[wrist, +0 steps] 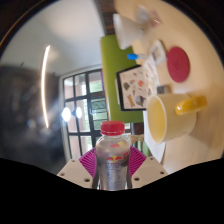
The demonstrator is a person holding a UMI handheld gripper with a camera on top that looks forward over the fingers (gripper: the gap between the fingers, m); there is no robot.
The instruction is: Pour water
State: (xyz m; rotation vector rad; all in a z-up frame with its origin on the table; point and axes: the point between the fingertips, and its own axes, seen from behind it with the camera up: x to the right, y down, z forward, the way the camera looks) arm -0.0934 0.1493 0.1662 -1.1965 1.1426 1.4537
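The gripper (113, 162) has its two pink-padded fingers closed against a clear water bottle (113, 152) (red cap, coloured label), which stands between them. Just beyond, to the right, a yellow mug (171, 117) sits on a white table (190, 150).

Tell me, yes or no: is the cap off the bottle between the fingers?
No: the bottle, pressed between the gripper's pink-padded fingers, still has its red cap on.
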